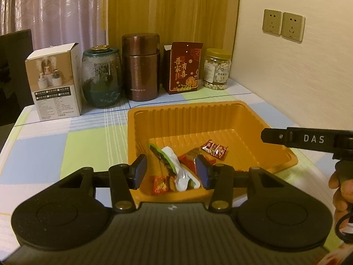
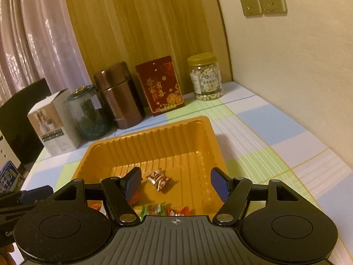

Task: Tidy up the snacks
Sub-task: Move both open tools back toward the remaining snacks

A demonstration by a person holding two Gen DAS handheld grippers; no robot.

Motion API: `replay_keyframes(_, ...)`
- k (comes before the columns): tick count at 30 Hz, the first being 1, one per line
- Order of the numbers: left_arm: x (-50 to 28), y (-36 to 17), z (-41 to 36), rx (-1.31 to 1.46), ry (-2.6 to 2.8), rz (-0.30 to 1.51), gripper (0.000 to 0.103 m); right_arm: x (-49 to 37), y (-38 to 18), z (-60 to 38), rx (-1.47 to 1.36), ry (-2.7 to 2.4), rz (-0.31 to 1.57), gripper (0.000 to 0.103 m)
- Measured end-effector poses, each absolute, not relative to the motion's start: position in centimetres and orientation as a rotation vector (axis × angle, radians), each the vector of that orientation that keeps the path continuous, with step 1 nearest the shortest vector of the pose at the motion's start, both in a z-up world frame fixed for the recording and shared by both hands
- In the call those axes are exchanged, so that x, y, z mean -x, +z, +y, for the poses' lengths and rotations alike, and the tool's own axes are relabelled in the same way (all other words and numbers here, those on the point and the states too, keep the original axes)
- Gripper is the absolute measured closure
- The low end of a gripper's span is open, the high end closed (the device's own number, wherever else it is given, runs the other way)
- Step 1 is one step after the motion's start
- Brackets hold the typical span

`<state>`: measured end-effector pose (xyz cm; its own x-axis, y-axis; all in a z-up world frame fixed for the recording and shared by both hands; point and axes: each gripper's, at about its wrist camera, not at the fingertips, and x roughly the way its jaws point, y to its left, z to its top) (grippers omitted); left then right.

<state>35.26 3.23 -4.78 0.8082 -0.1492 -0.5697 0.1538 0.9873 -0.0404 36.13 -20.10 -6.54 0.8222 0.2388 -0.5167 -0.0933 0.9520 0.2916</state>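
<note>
Nearest the left wrist camera, the left gripper (image 1: 171, 172) hangs above the near edge of the orange tray (image 1: 242, 119), fingers spread apart and holding nothing. Between and beyond the blue finger pads (image 1: 141, 171) lie the snacks inside the tray: a green-and-white wrapper (image 1: 176, 165), a small red packet (image 1: 160, 184) close to the near wall, a red-and-orange packet (image 1: 190, 158) and a red-and-white candy (image 1: 214, 149) farther in. At the right edge of this view the right gripper's black body marked "DAS" (image 1: 308, 140) reaches over the tray rim, with part of a hand (image 1: 340, 190) below it. Along the back of the checked tablecloth (image 1: 66, 145) stand, from left to right, a white carton (image 1: 55, 81), a dark glass jar (image 1: 102, 77), a brown metal canister (image 1: 142, 66), a red box with gold characters (image 1: 184, 68) and a clear nut jar with a yellow lid (image 1: 217, 68). Two wall sockets (image 1: 283, 24) sit on the right wall. From the right wrist camera, the right gripper (image 2: 175, 184) is likewise spread wide and empty, positioned over the tray's (image 2: 132, 141) near half. A red-and-white candy (image 2: 159, 178) rests on the tray floor between its fingers, and further wrapped candies (image 2: 164, 209) lie against the near wall, partly hidden by the gripper body. The left gripper (image 2: 26, 198) shows at the left edge.
</note>
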Motion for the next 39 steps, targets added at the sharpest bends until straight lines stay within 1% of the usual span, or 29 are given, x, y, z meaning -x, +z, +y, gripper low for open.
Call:
replay_keyframes(6,-32.8,-4.7,4.1,0.008,-0.149,0.623,0.057,-34.7,-6.6,-19.9,-0.244,0.186,0.588,0.034)
replay_keyframes(22,-25.6,-5.5,7.2,0.025,-0.083,0.668,0.047,-28.9,-6.2,-19.3,-0.202,0.209,0.631,0.034)
replay_keyframes(32,-21.8,-6.4,8.5,0.034,-0.069,0.697,0.046,-24.2,-7.5,-18.3,-0.18,0.246,0.673,0.034)
replay_keyframes(39,-19.5,-7.6,6.6,0.042,-0.17,0.74,0.046,-23.5,-8.8,-18.9,-0.165,0.228,0.712,0.034)
